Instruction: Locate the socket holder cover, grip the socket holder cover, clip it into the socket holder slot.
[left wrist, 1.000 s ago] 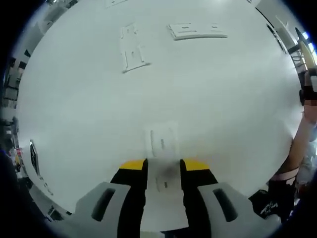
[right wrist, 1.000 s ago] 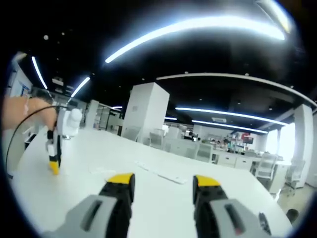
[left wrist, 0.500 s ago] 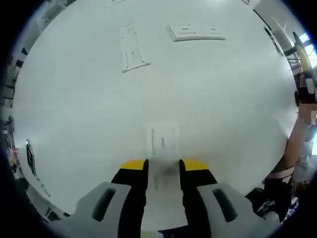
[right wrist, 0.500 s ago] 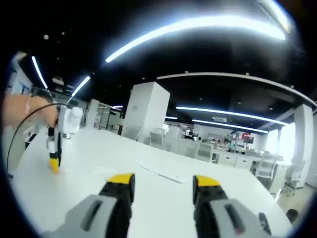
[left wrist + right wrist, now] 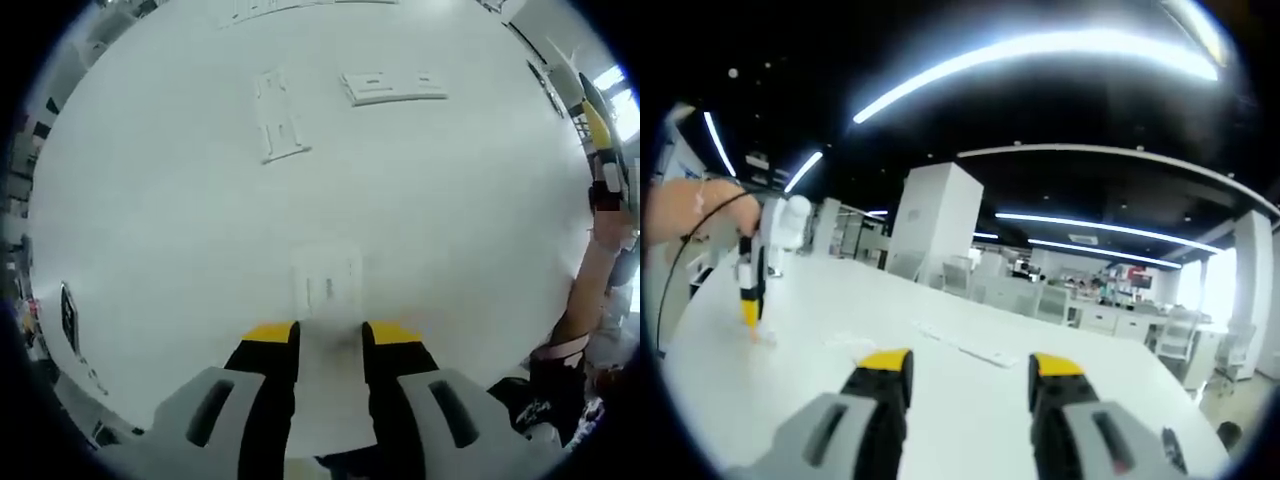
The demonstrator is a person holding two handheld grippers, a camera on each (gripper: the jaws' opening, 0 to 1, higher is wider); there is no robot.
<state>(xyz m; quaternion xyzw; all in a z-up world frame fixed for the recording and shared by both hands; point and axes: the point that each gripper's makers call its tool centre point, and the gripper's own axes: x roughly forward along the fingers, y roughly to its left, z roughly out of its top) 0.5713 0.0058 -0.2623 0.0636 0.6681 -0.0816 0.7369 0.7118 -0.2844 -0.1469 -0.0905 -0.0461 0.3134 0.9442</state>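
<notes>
My left gripper [image 5: 330, 335] hangs part-open, holding nothing, over a flat white square plastic cover [image 5: 326, 282] — smooth white surface [image 5: 150, 200] wide around; right gripper [image 5: 965, 365] open, unloaded.

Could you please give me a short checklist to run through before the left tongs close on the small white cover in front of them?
1. Cover located: ok. The small white cover lies flat on the white table, just ahead of the left tongs.
2. Left tongs open: ok, with a gap between the yellow tips.
3. Cover between the tips: not ok, it sits just beyond them.
4. Alignment: ok, the cover is centred on the gap.
5. Socket holder slot found: cannot tell. Two white parts lie farther off; no slot is clear.
6. Right tongs free: ok, open, raised and empty.
</notes>
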